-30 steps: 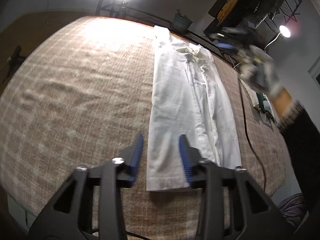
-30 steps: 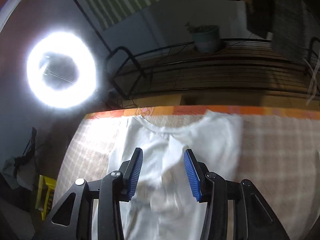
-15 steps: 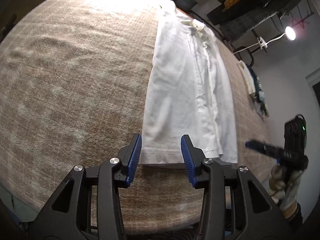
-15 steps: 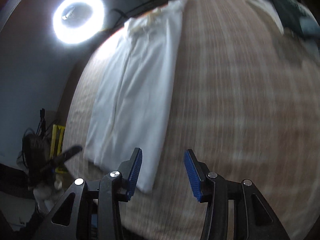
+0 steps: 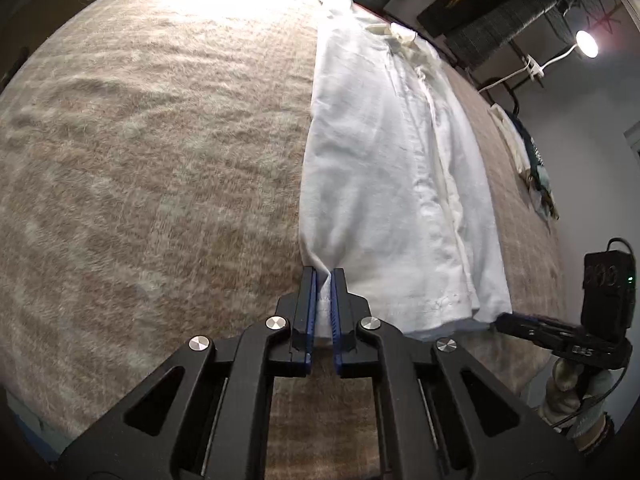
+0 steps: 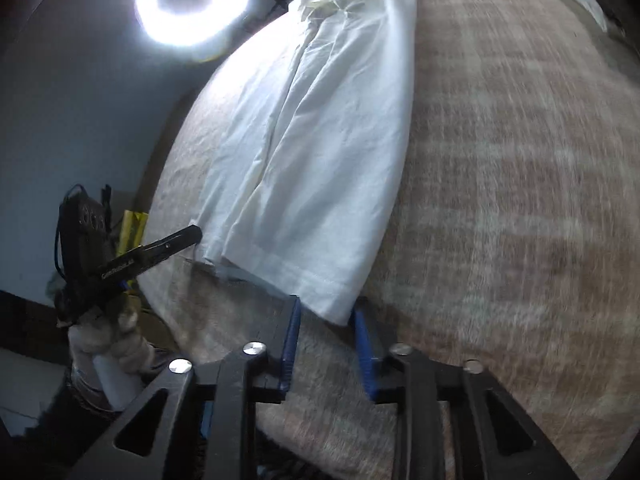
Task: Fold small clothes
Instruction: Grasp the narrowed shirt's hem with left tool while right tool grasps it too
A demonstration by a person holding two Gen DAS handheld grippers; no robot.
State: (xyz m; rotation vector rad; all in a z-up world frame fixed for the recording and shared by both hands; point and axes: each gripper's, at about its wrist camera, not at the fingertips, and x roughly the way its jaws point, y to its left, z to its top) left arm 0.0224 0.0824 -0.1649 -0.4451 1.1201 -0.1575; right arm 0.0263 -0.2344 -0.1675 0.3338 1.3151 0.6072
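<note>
A white shirt [image 5: 384,168], folded into a long narrow strip, lies on the brown checked blanket [image 5: 140,152] with its collar at the far end. My left gripper [image 5: 323,280] is shut on the near left corner of its hem. My right gripper [image 6: 326,312] is open, its blue pads on either side of the near right hem corner of the shirt [image 6: 320,152], without pinching it. Each gripper shows in the other's view: the right one [image 5: 520,324] at the hem's right corner, the left one [image 6: 176,240] at the hem's left corner.
A ring light [image 6: 192,0] glares beyond the far end of the bed. More folded clothes [image 5: 528,160] lie at the blanket's right edge. A small lamp [image 5: 586,44] and dark shelves [image 5: 500,4] stand behind. The blanket's near edge drops off just below the grippers.
My left gripper has moved onto the hem's left corner and shut on it. My right gripper has swung from the collar end down to the hem's right corner and stays open.
</note>
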